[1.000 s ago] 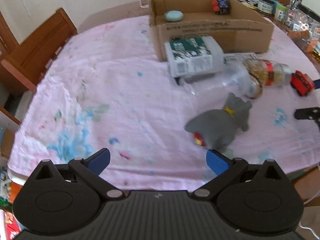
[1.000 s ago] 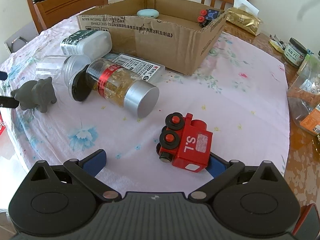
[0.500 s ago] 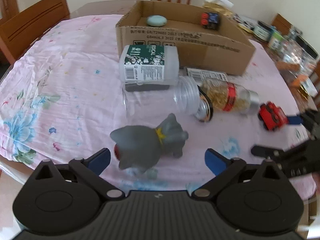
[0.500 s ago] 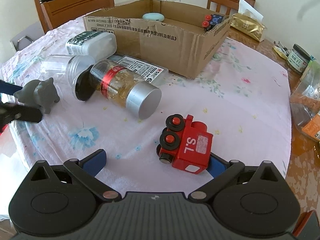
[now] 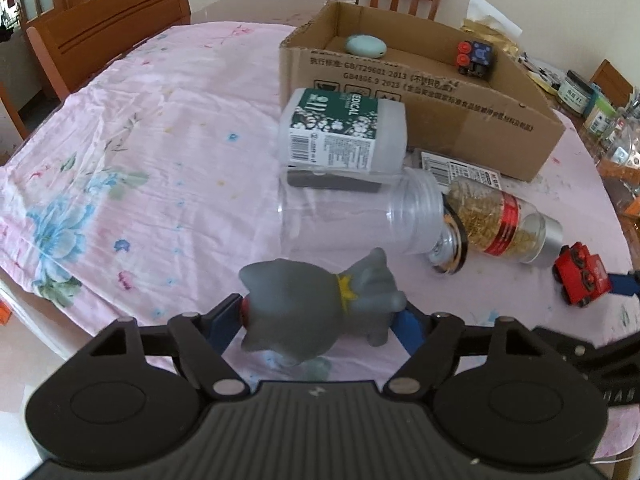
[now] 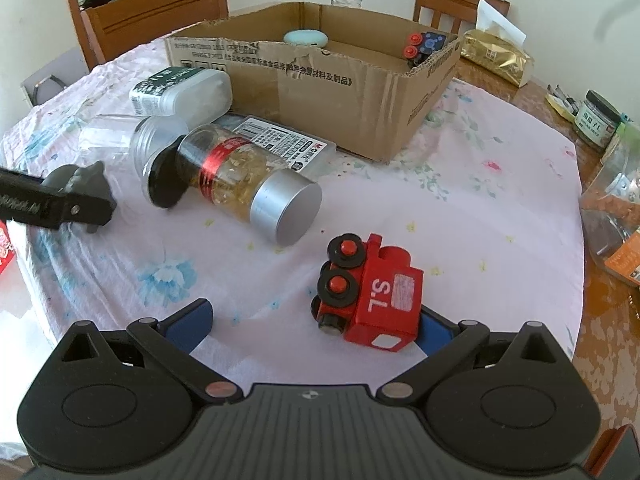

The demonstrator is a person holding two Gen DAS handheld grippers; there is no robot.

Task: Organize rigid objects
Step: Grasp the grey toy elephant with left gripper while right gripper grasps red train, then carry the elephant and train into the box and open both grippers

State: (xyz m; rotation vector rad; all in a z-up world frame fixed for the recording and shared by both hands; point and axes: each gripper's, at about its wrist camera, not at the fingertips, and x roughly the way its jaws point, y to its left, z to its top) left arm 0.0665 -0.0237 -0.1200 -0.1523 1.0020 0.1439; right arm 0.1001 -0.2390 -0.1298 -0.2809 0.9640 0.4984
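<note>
A table covered with a pink floral cloth [image 5: 168, 152] holds scattered items. The left gripper [image 5: 316, 322] has its blue fingers [image 5: 224, 322] closed around a grey toy animal [image 5: 316, 308] near the table's front edge. The right gripper [image 6: 316, 326] is spread wide; a red toy train [image 6: 370, 300] lies on its side against the right finger, ungrasped. Behind stand a cardboard box [image 6: 340, 92], a clear jar [image 5: 360, 216] and a gold-filled bottle [image 6: 248, 176].
</note>
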